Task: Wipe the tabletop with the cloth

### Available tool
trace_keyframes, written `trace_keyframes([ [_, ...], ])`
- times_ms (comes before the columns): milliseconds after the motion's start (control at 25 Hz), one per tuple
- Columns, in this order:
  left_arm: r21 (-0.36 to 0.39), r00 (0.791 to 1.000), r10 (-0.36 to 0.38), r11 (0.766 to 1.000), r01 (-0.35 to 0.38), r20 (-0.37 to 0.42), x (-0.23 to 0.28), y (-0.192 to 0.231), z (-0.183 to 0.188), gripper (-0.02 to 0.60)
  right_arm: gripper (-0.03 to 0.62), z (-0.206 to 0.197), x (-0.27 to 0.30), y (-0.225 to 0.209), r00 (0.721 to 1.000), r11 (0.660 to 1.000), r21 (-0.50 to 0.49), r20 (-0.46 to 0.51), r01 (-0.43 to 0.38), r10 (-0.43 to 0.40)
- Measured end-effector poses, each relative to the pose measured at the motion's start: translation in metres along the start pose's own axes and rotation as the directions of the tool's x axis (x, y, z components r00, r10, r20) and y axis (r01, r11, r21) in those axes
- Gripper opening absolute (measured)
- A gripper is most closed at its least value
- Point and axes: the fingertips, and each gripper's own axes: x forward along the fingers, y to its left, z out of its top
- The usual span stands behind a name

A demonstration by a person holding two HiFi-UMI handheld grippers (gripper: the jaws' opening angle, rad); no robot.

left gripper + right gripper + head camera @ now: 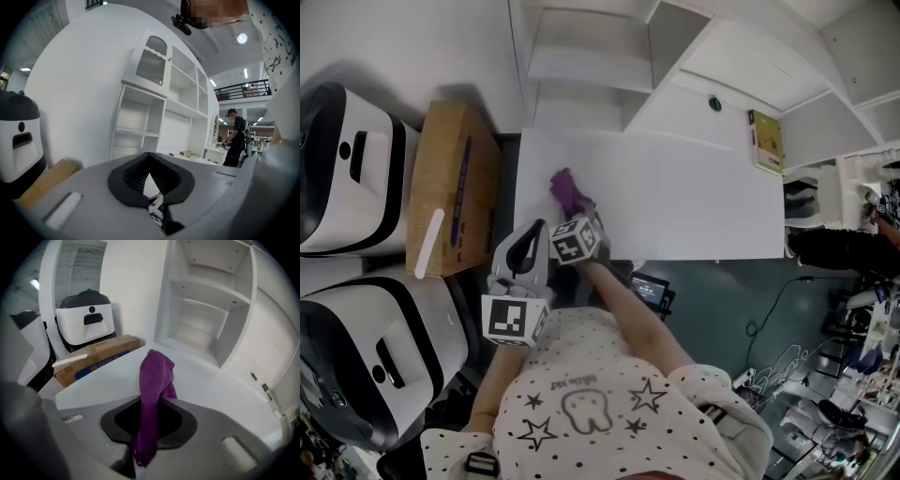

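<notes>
The cloth (pixel 155 380), a purple one, is clamped between the jaws of the right gripper (pixel 584 214). It sticks out forward from them, with a short end hanging behind the grip. Seen from where the person stands, it is at about eleven o'clock, over the near left part of the white tabletop (pixel 703 211). I cannot tell if it presses on the surface or is only just above it.

The left gripper (pixel 534 231) is just beside the right one, at its eight o'clock, near the left near corner of the tabletop. Its jaws are together at the tips and nothing is between them. Through the narrow slit lower down, one sees only a bit of the tabletop and of the other gripper's marker cube (pixel 577 240).

The person wears a white shirt (pixel 600 403) with stars drawn on it.

On the floor to the left, at about ten o'clock, there is a brown cardboard box (pixel 455 187), close to the table's left edge. Beyond it, at nine o'clock, stand two white machines (pixel 352 169) with black tops.

Behind the tabletop, at twelve o'clock, rises a white shelf unit (pixel 591 66) with open compartments. At two o'clock, at the far right, there is a small yellowish book (pixel 766 141).

In the left gripper view, another person (pixel 236 138) stands far away in the hall.
</notes>
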Motion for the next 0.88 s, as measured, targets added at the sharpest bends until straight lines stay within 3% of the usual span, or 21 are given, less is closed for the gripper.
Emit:
trace_keyframes([
  [160, -0.002, 1.000, 0.007, 1.000, -0.007, 0.000, -0.002, 0.001, 0.000, -0.006, 0.069, 0.001, 0.004, 0.012, 1.000, 0.999, -0.043, -0.008, -0.004, 0.003],
  [680, 0.002, 1.000, -0.001, 1.000, 0.001, 0.002, -0.002, -0.001, 0.005, -0.005, 0.069, 0.025, -0.002, 0.074, 0.989, 0.966, -0.217, -0.005, -0.142, 0.145],
  [880, -0.004, 1.000, 0.006, 1.000, -0.006, 0.000, -0.003, -0.001, 0.004, -0.006, 0.069, 0.024, -0.005, 0.080, 0.986, 0.958, -0.236, -0.001, -0.162, 0.166],
])
